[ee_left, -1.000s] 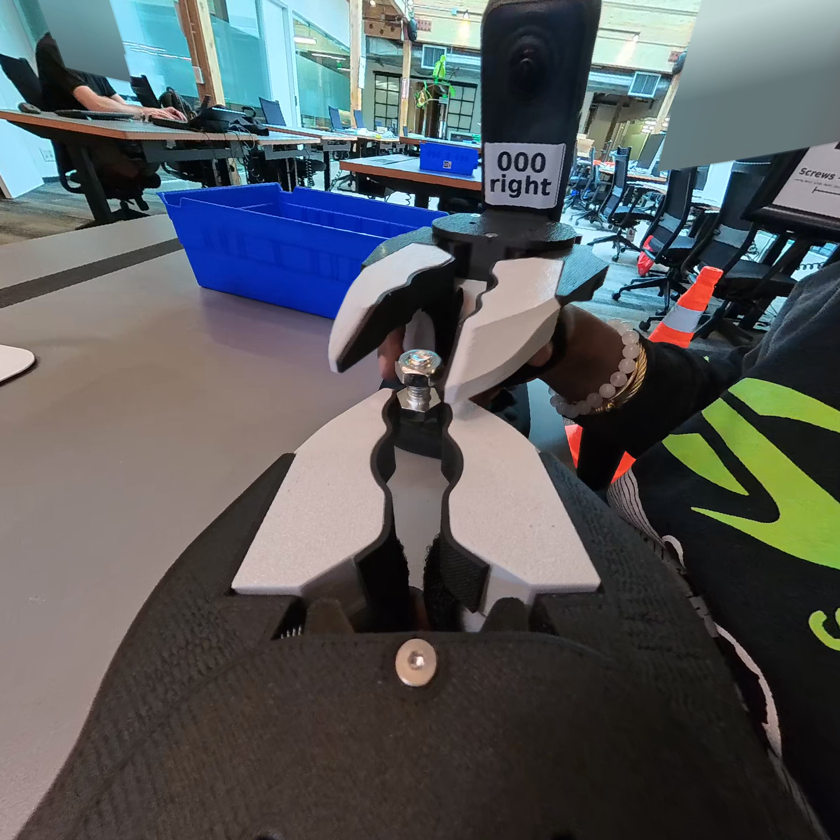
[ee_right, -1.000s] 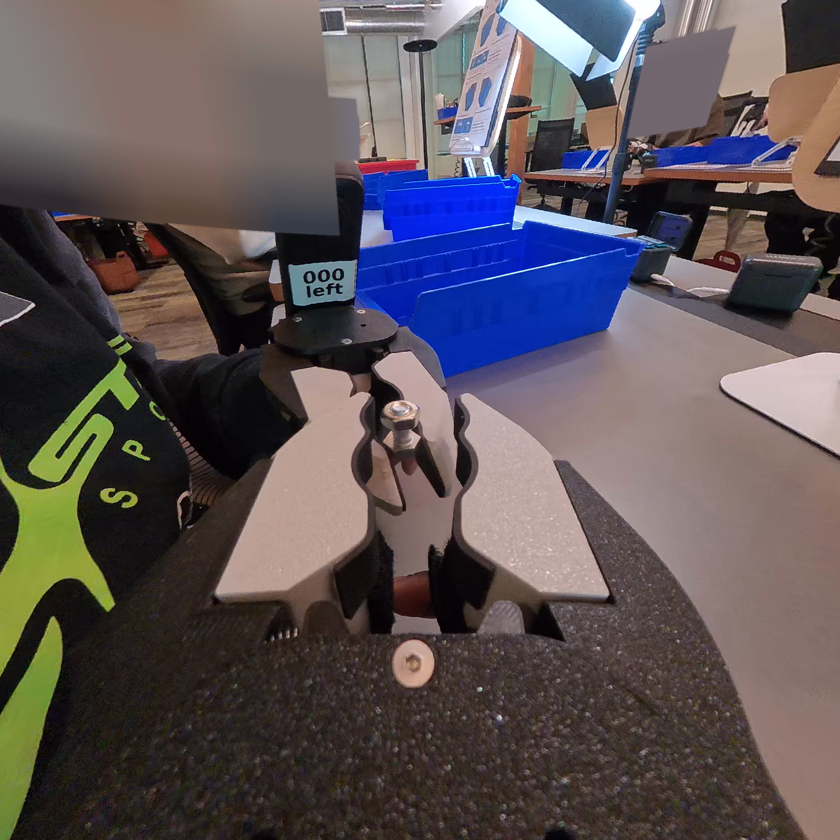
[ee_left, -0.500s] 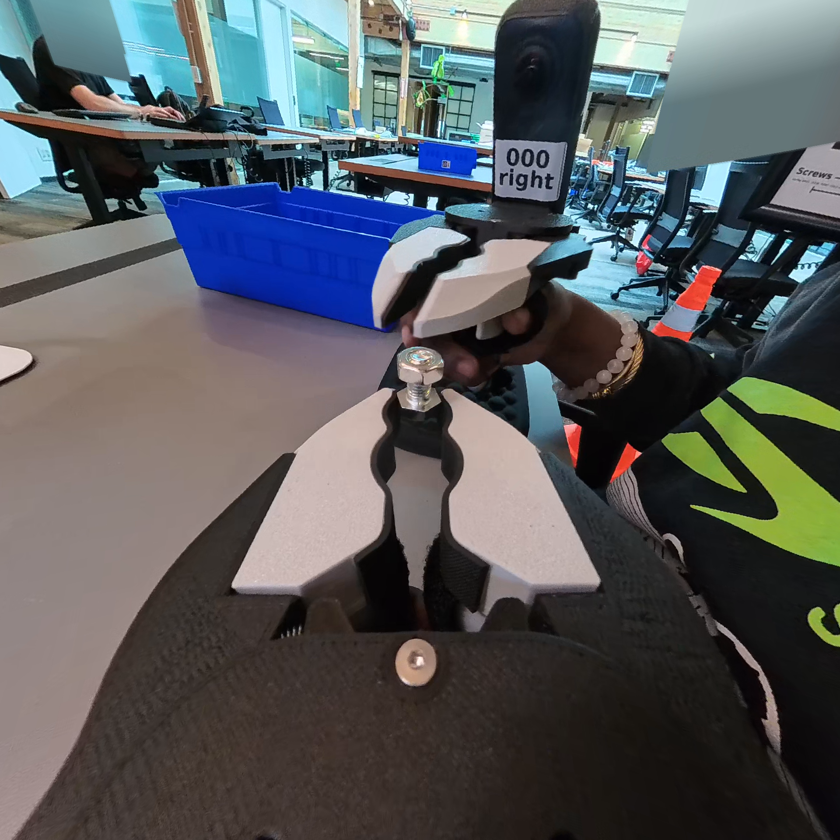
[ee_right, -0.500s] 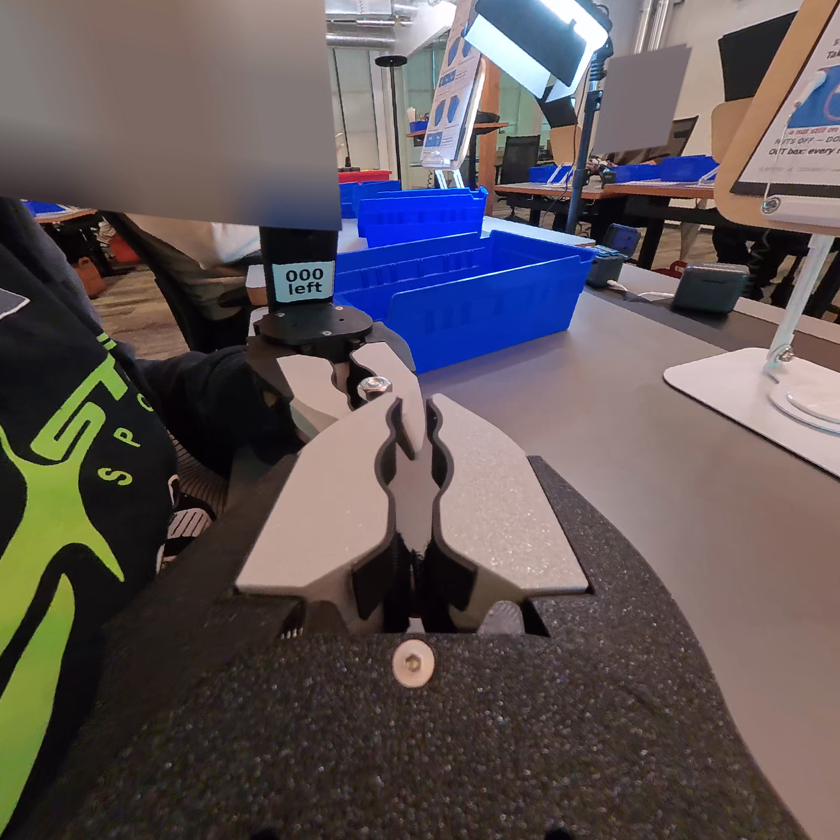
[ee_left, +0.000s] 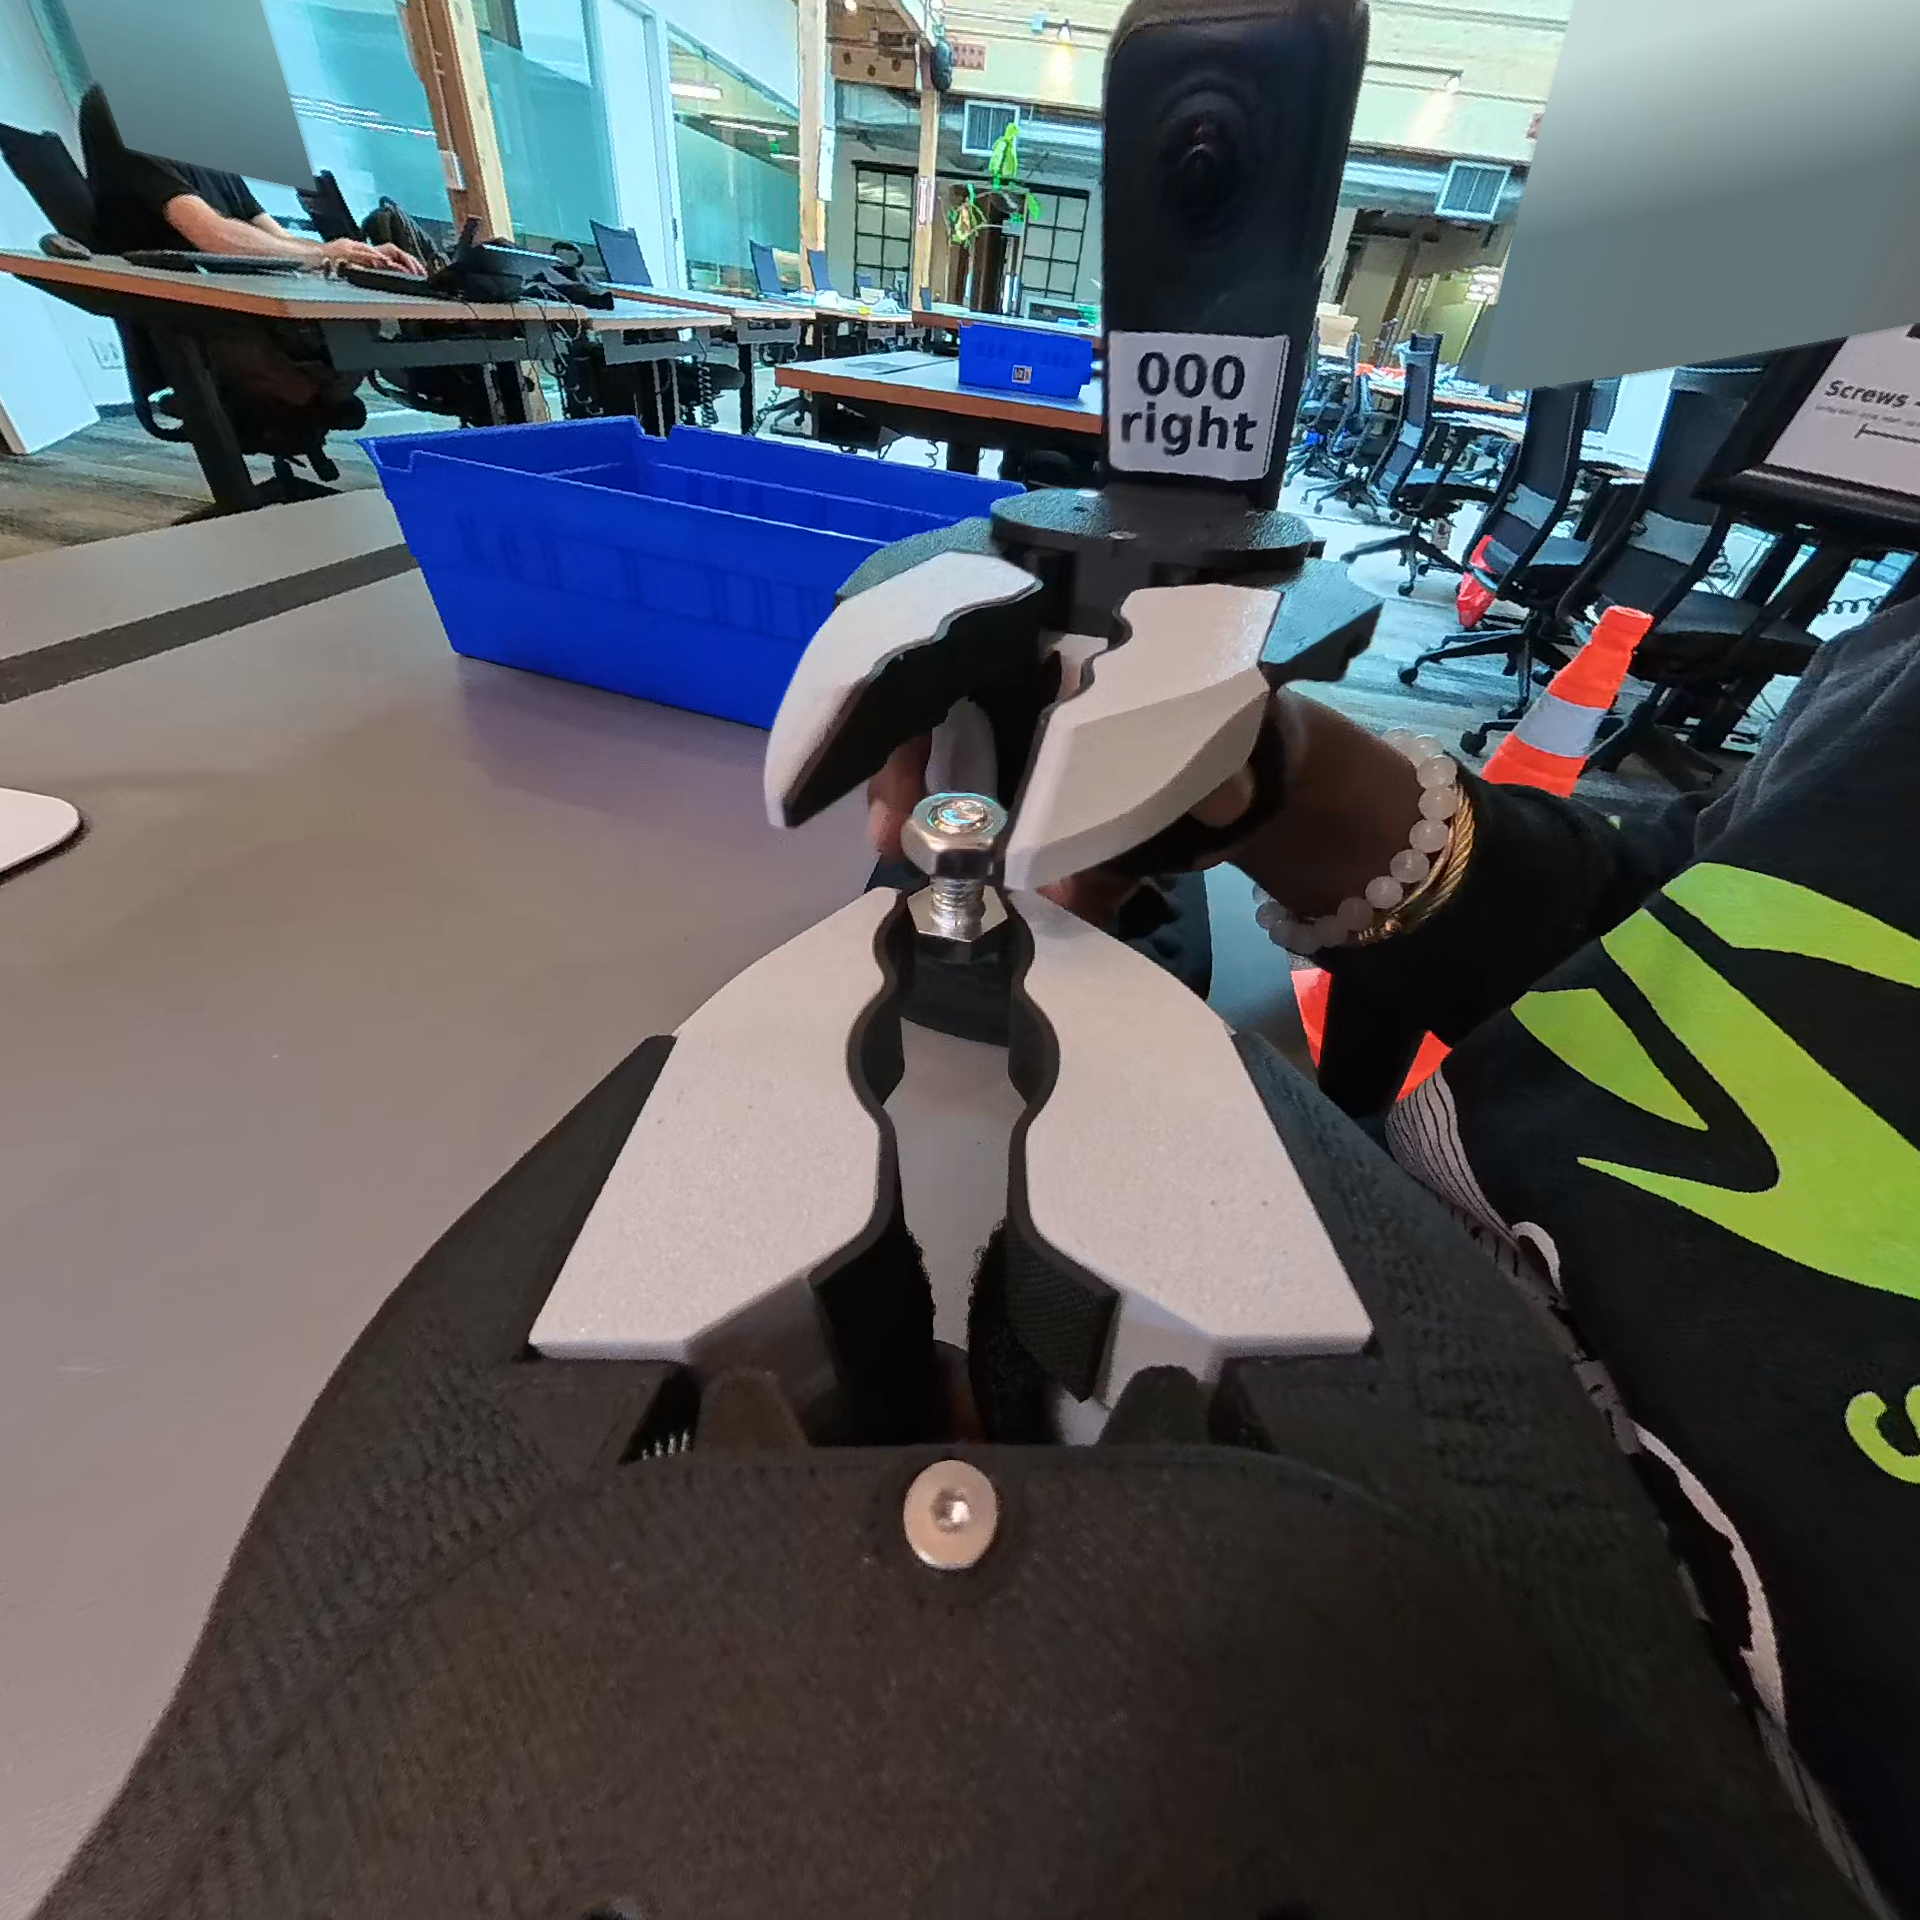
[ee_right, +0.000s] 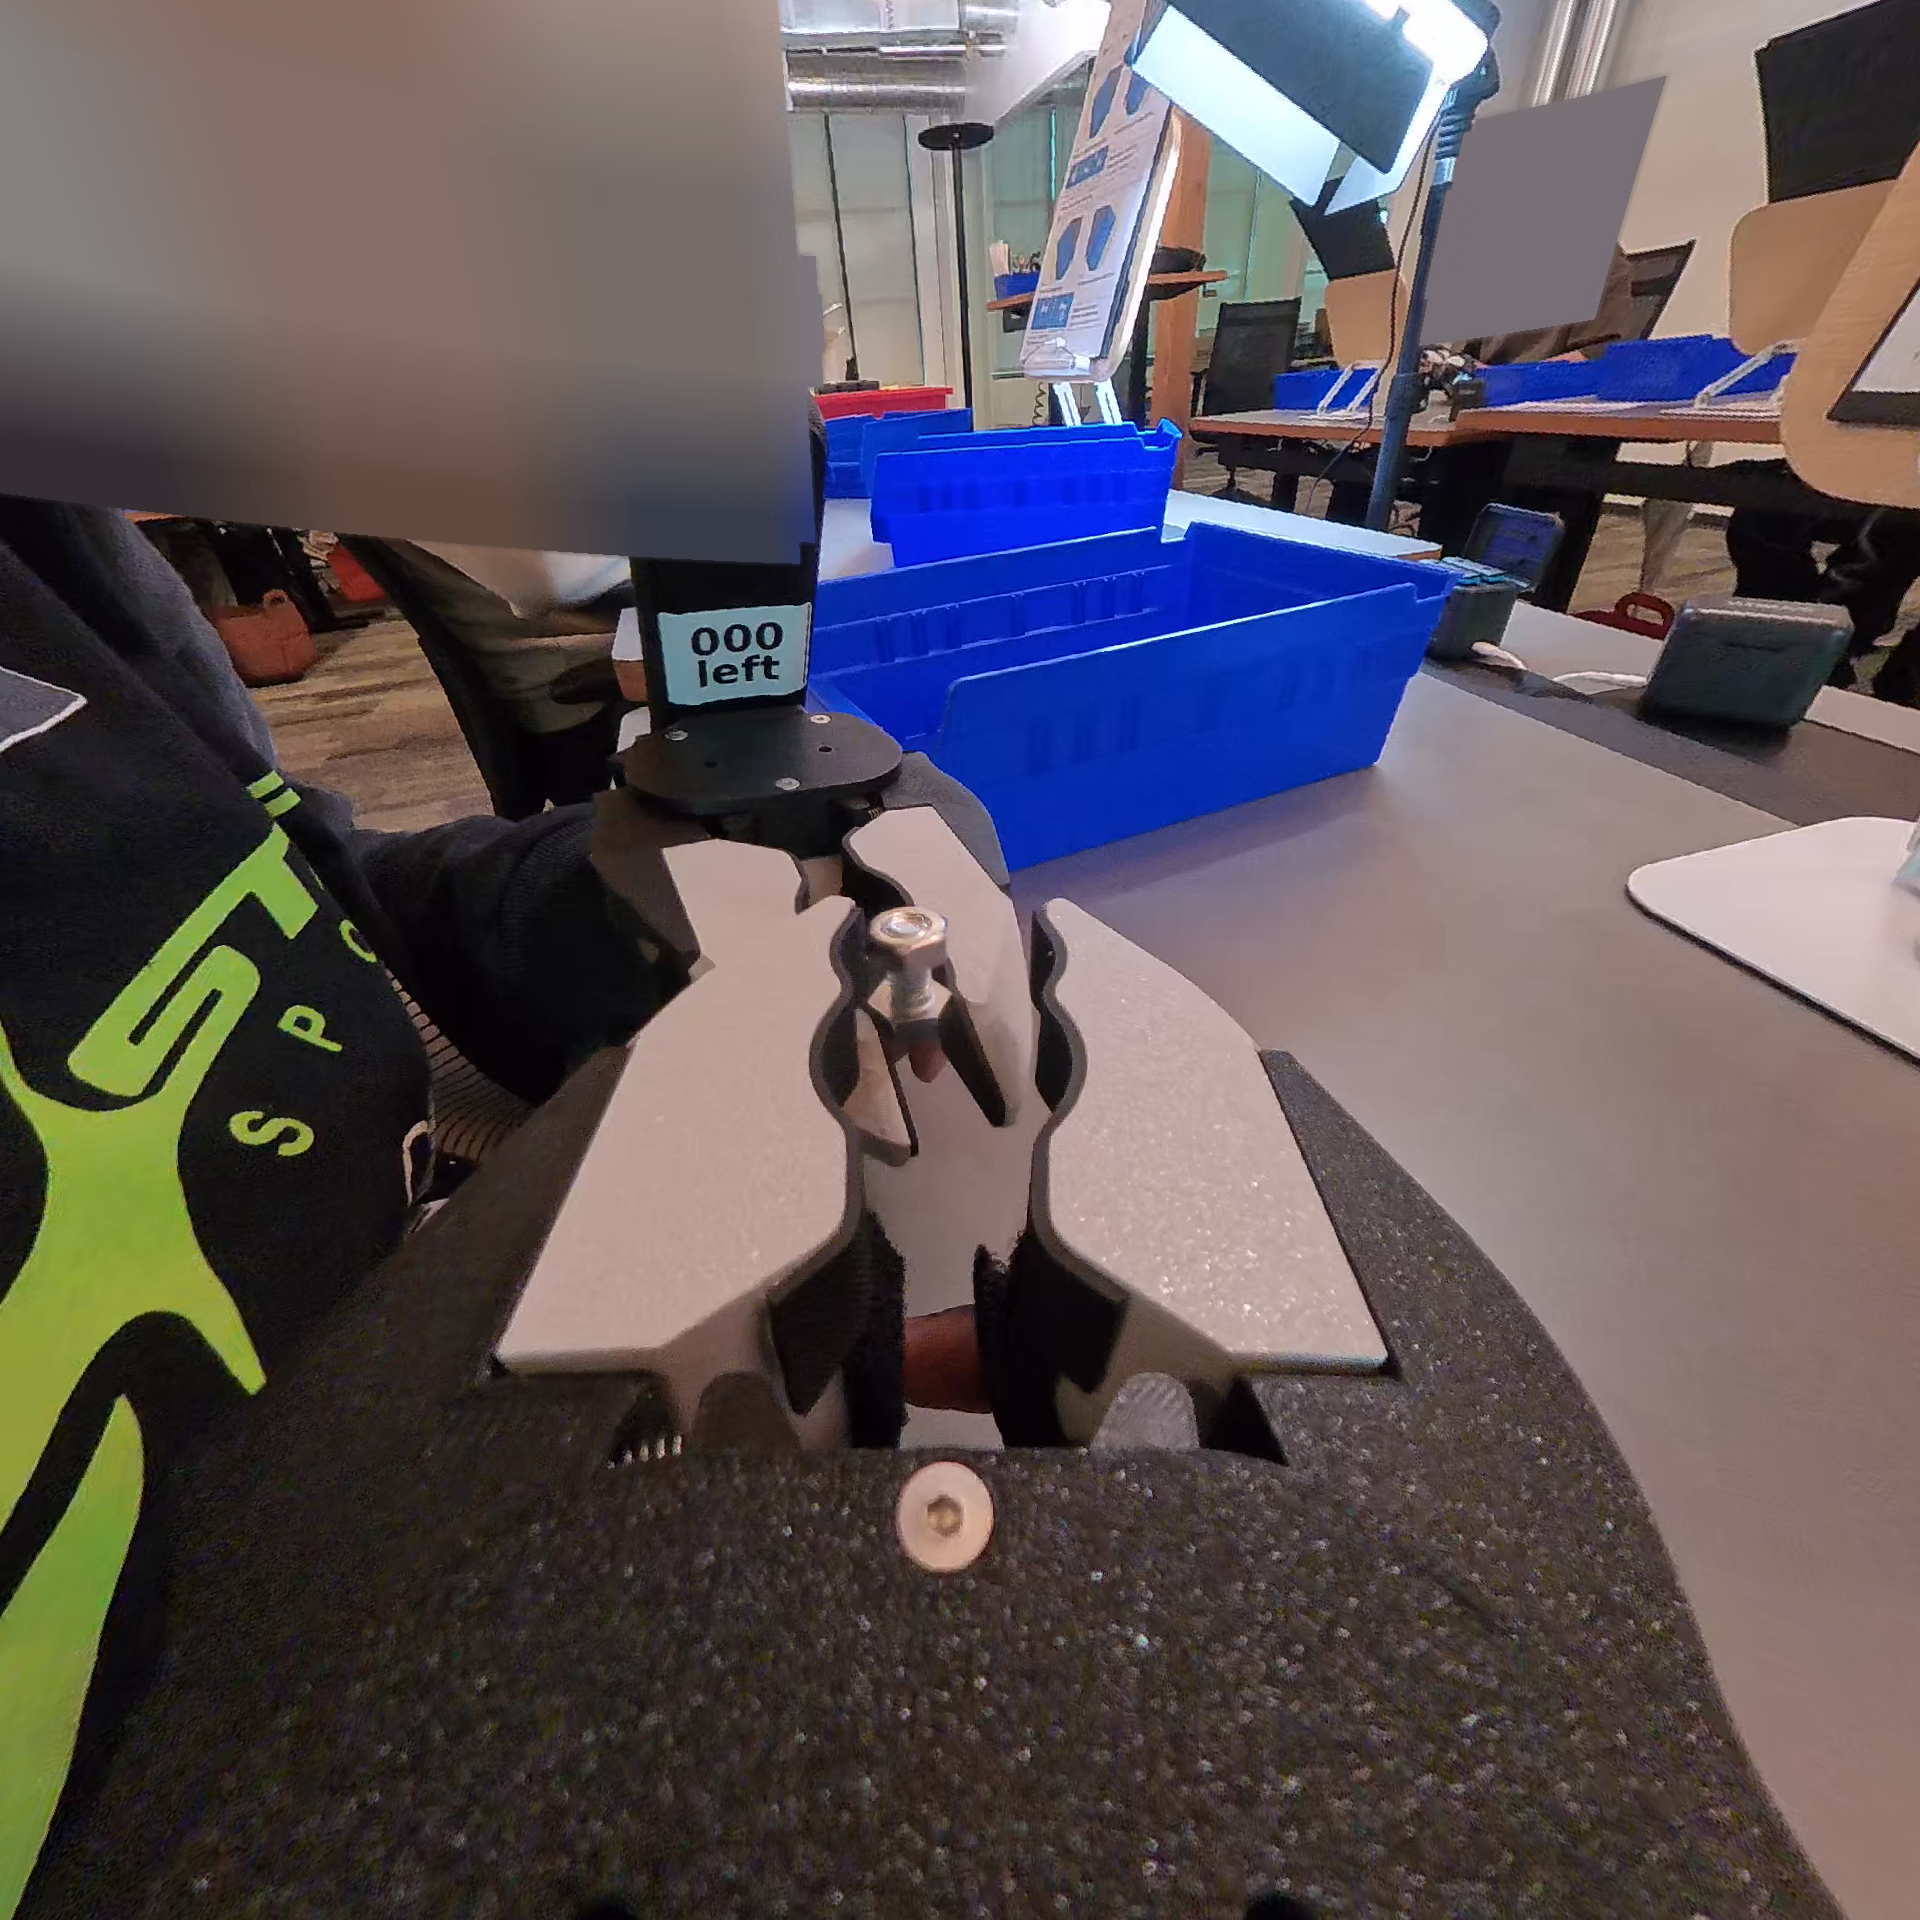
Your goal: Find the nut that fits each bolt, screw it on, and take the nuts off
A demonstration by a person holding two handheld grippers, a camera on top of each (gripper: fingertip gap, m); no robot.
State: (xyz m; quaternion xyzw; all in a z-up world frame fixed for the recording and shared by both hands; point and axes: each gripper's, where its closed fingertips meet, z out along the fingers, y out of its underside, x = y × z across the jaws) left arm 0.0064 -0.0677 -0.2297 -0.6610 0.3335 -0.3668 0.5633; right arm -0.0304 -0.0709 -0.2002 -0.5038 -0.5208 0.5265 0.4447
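A silver bolt (ee_left: 951, 902) stands upright with a hex nut (ee_left: 951, 836) threaded on near its top. My left gripper (ee_left: 951, 914) is shut on the bolt's head and holds it above the grey table (ee_left: 312, 935). My right gripper (ee_left: 899, 842) comes in from above and is open, with its fingers on either side of the nut; one fingertip touches the nut's right side. In the right wrist view the nut (ee_right: 907, 930) sits between my right gripper's (ee_right: 945, 925) open fingers, and the left gripper (ee_right: 920, 1039) holds the bolt (ee_right: 914, 997) below it.
A blue bin (ee_left: 665, 561) stands on the table beyond the grippers and also shows in the right wrist view (ee_right: 1143, 707). A white stand base (ee_right: 1787, 914) lies at the right. Dark cases (ee_right: 1745, 665) sit at the far edge. An orange cone (ee_left: 1569, 707) stands on the floor. My left and right fingertips are right by each other.
Half a second ago the right gripper was shut and lifted away from the nut. It has now opened and come back down around the nut. The left gripper kept hold of the bolt.
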